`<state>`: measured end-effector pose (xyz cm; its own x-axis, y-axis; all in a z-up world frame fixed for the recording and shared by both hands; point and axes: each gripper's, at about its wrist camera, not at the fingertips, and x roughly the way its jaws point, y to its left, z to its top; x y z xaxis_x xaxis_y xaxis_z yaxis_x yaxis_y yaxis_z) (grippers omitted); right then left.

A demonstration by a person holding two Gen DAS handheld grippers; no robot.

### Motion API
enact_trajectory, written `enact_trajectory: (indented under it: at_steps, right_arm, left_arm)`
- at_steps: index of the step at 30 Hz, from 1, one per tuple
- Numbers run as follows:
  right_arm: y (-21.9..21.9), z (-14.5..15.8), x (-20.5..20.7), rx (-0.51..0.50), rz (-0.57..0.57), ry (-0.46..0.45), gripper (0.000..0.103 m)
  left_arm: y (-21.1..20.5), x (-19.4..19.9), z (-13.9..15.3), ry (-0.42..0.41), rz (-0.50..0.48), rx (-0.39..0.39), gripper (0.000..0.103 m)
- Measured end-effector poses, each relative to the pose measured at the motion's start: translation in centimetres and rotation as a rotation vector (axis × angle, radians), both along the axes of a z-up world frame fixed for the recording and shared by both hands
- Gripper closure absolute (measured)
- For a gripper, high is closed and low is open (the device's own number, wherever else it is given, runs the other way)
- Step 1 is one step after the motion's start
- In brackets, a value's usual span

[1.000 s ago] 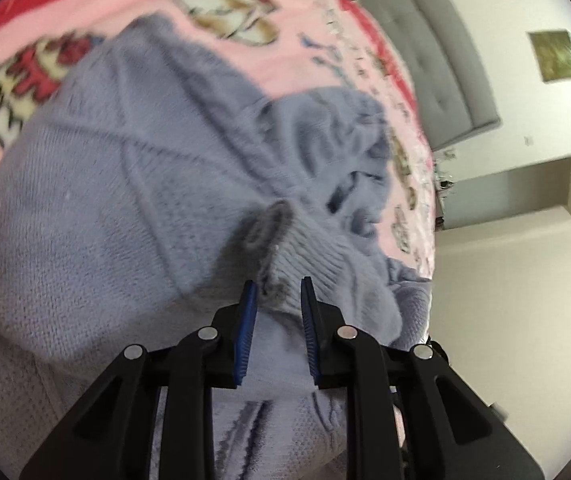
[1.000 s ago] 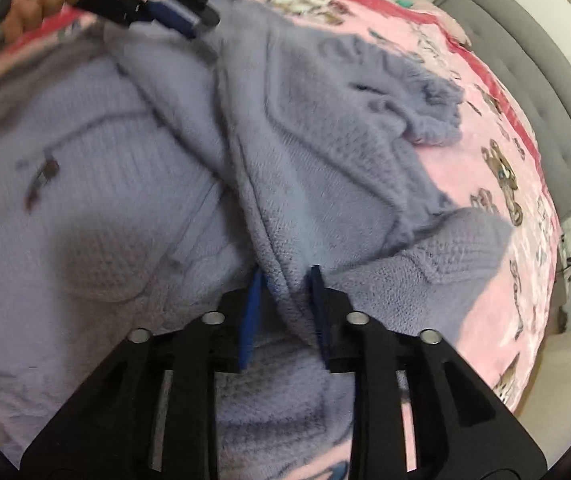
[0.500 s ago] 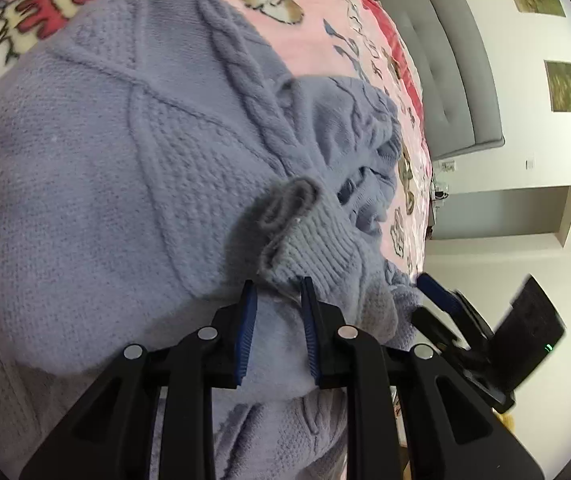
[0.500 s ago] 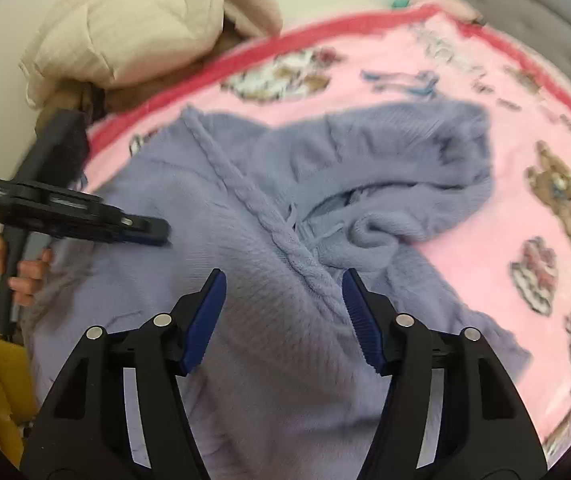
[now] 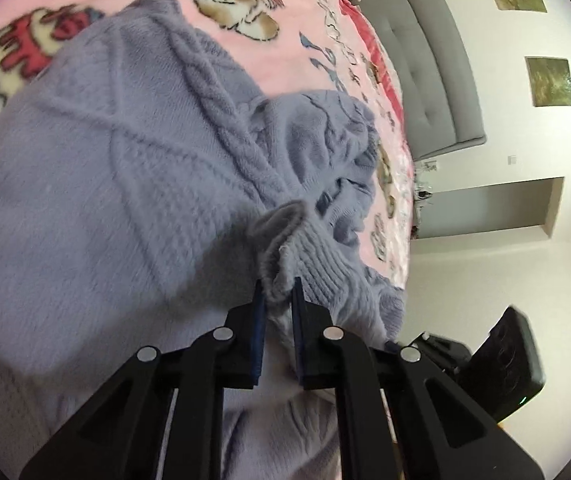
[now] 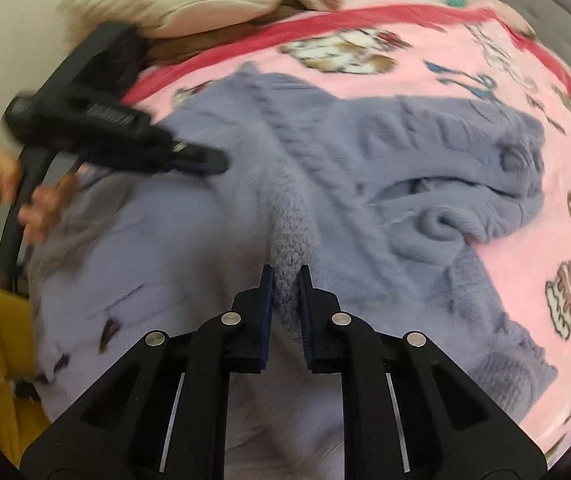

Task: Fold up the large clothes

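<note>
Left wrist view: lavender cable-knit sweater [image 5: 133,184] fills left and centre of frame, spread over pink cartoon-print blanket [image 5: 285,0]. Left gripper [image 5: 276,292], jaws just closing, pinches ribbed cuff [image 5: 305,248] between its 2 blue pads.

Right wrist view: right gripper [image 6: 285,280], jaws just closing, clamps 1 raised fold [image 6: 291,232] at lower centre.

Risk: stretchy knit may slip from either shallow pinch, dropping the fold crooked.

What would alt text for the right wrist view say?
A black two-finger right gripper pinches a fold of a lavender knit sweater spread on a pink cartoon blanket. At left, a hand holds the left gripper against the sweater.
</note>
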<state>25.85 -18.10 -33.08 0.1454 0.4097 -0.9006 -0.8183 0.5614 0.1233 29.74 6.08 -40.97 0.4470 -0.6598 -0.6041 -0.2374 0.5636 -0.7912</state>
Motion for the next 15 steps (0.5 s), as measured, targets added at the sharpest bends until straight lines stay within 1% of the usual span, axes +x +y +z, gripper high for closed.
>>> enact_trajectory:
  at_steps: [3,4,6,7,8,9,11,12,13,15]
  right_arm:
    - [0.6,-0.3,-2.3,-0.033,0.045,-0.026,0.091]
    - [1.0,-0.7,-2.9,-0.045,0.053,-0.036,0.089]
    - [1.7,-1.9,-3.4,-0.091,0.047,-0.041,0.084]
    - [1.8,-2.1,-3.6,-0.086,0.047,-0.037,0.079]
    - [1.8,-2.0,-3.3,-0.062,0.044,-0.027,0.077]
    - [1.7,-1.6,-2.6,-0.006,0.026,0.004,0.073]
    - [0.9,-0.7,-1.1,0.082,-0.027,0.05,0.067]
    - [0.3,0.0,0.1,0.141,-0.067,0.075,0.061]
    - [0.1,0.3,0.8,0.156,-0.09,0.08,0.058]
    - [-0.1,0.3,2.8,0.158,-0.123,0.11,0.058]
  left_arm:
    - [0.6,-2.5,0.5,-0.016,-0.003,-0.01,0.092]
    - [0.8,-3.6,0.6,-0.015,-0.002,0.008,0.092]
    - [0.9,-4.7,0.2,0.006,-0.008,0.05,0.092]
    - [1.0,-5.1,-0.3,0.018,-0.012,0.058,0.092]
    - [1.0,-5.5,-1.0,0.04,-0.007,0.059,0.092]
    - [1.1,-5.6,-1.6,0.052,0.003,0.05,0.092]
    - [1.3,-5.6,-1.9,0.05,0.015,0.052,0.092]
    - [1.3,-5.4,-1.9,0.048,0.015,0.055,0.092]
    - [1.3,-5.3,-1.9,0.044,0.014,0.056,0.092]
    - [1.1,-5.0,-1.7,0.039,0.007,0.065,0.092]
